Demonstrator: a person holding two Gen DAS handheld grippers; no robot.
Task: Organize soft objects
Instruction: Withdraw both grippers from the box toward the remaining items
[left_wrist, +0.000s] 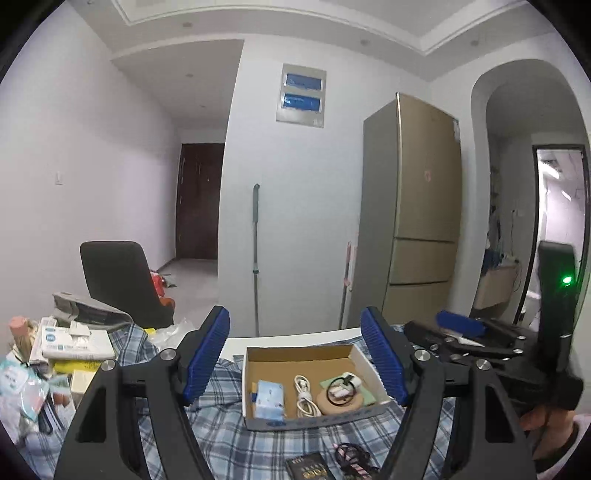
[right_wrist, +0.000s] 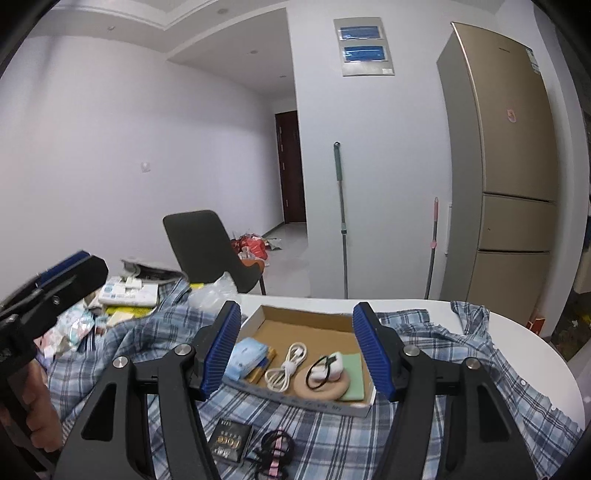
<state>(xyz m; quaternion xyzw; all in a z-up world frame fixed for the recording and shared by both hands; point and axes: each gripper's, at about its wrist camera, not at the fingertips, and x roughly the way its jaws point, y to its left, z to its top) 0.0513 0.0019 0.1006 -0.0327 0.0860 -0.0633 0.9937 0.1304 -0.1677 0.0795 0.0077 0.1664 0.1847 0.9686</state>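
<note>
Lying rumpled under the box (right_wrist: 295, 400), plaid shirt (right_wrist: 461, 354) collar points right

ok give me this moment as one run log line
left tongs: open, empty | right tongs: open, empty | both above cardboard box | box on plaid shirt | shirt untouched

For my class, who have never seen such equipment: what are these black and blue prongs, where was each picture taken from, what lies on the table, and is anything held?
No robot: a person holds two hand-operated grippers. Each picture comes from a camera on one gripper, looking along its blue-padded fingers. The left gripper and right gripper are both open and hold nothing. Below lies a plaid shirt on a white table. On the shirt sits a cardboard box containing a white cable and a tissue pack.
</note>
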